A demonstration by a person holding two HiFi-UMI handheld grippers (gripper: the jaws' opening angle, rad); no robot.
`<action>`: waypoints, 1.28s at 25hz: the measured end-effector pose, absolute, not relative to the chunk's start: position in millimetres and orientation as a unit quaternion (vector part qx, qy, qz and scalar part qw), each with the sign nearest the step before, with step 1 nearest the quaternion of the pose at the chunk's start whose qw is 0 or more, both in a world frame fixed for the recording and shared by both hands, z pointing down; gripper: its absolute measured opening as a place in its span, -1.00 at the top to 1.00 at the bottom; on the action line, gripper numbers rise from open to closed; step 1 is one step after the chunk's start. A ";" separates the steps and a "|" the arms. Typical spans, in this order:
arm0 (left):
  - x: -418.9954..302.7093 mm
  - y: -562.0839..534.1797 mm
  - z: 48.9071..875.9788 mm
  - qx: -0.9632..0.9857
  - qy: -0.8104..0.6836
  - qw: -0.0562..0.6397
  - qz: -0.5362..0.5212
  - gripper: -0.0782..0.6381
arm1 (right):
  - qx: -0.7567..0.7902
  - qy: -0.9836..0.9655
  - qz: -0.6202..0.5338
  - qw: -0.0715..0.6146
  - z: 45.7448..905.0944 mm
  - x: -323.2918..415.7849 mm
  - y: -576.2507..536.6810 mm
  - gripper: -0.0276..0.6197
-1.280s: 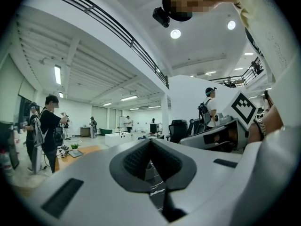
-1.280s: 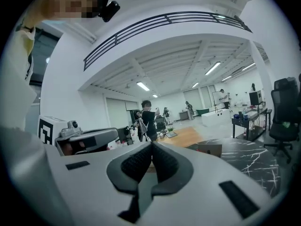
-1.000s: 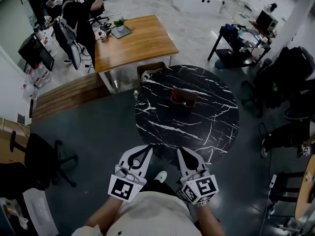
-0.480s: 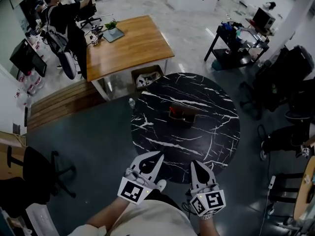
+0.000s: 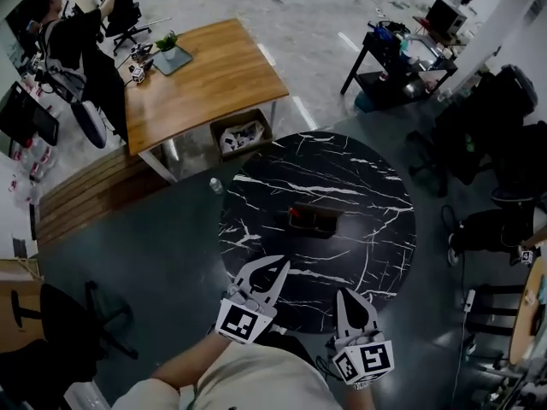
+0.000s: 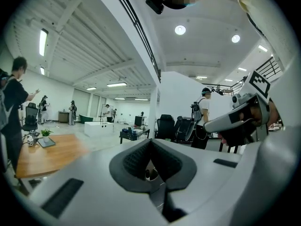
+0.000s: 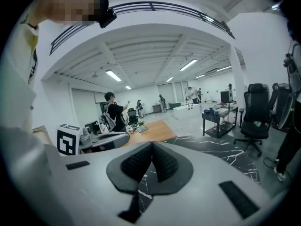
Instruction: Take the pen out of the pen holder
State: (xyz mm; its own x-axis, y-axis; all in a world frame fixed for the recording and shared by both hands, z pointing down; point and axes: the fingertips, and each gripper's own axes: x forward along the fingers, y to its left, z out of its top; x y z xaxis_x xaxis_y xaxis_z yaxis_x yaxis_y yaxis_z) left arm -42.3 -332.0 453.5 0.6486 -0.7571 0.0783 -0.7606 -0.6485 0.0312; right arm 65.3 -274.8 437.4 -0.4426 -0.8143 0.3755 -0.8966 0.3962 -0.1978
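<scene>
While left tongs [image 5: 280, 266] and right tongs [image 5: 347, 295] sit closed, empty — pen holder [image 5: 314, 220] mid marble table [image 5: 376, 229], wooden desk [image 5: 205, 79] beyond.

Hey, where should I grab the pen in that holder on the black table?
Probably from above, by whatever end sticks out of the pen holder, since its walls block the sides. The pen itself is too small to make out here.

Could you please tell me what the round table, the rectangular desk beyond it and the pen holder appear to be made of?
Round table: black top with white veins, a marble look; real stone or laminate, I cannot tell. Desk: even warm brown top, probably wood or veneer, on pale legs. Pen holder: dark and boxy; too small to judge the material.
</scene>
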 end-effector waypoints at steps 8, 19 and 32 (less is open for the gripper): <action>-43.7 -387.1 514.8 0.909 -0.399 0.106 0.063 0.75 | 0.556 -0.797 0.201 0.122 450.8 69.2 -302.3 0.86; -32.5 -442.6 615.9 0.885 -0.400 0.210 0.115 0.57 | 0.586 -0.769 0.223 0.127 468.1 75.6 -316.4 0.86; -13.7 -477.8 684.3 0.859 -0.396 0.279 0.165 0.49 | 0.601 -0.749 0.248 0.129 485.0 84.5 -314.0 0.86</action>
